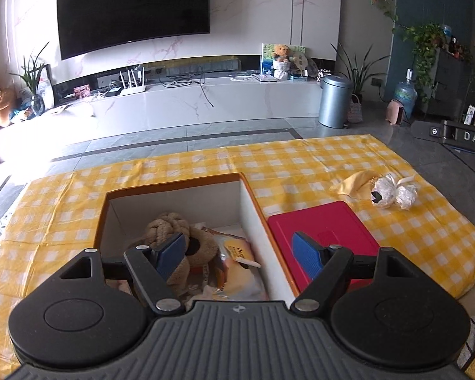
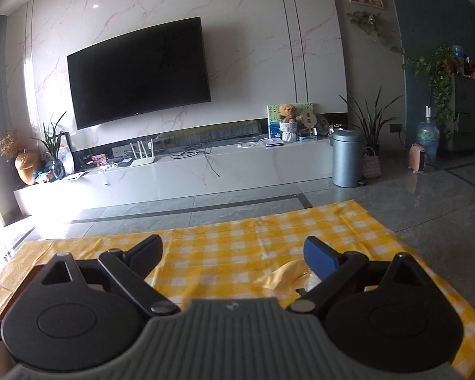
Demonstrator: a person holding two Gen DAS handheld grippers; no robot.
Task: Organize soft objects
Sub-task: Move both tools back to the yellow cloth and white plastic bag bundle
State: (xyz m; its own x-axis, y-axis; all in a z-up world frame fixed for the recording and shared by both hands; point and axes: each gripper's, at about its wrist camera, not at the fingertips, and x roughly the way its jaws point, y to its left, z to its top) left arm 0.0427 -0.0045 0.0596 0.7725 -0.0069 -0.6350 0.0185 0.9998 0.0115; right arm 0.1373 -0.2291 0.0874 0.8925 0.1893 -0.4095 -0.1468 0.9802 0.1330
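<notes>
Left wrist view: left hand-held gripper (image 1: pixel 240 255), jaws spread and empty, hangs over an open box (image 1: pixel 253 218) on the yellow checked surface (image 1: pixel 300 161). Inside lie a braided rope toy (image 1: pixel 171 229), its long axis running toward the camera, and a yellow packet (image 1: pixel 237 253). A red lid (image 1: pixel 326 224) lies flat, touching the box's right wall. Farther right, a yellow-and-silver soft bundle (image 1: pixel 383 190) lies with its long axis across the surface. Right wrist view: right hand-held gripper (image 2: pixel 234 253), jaws wide and empty, above the cloth near that bundle.
</notes>
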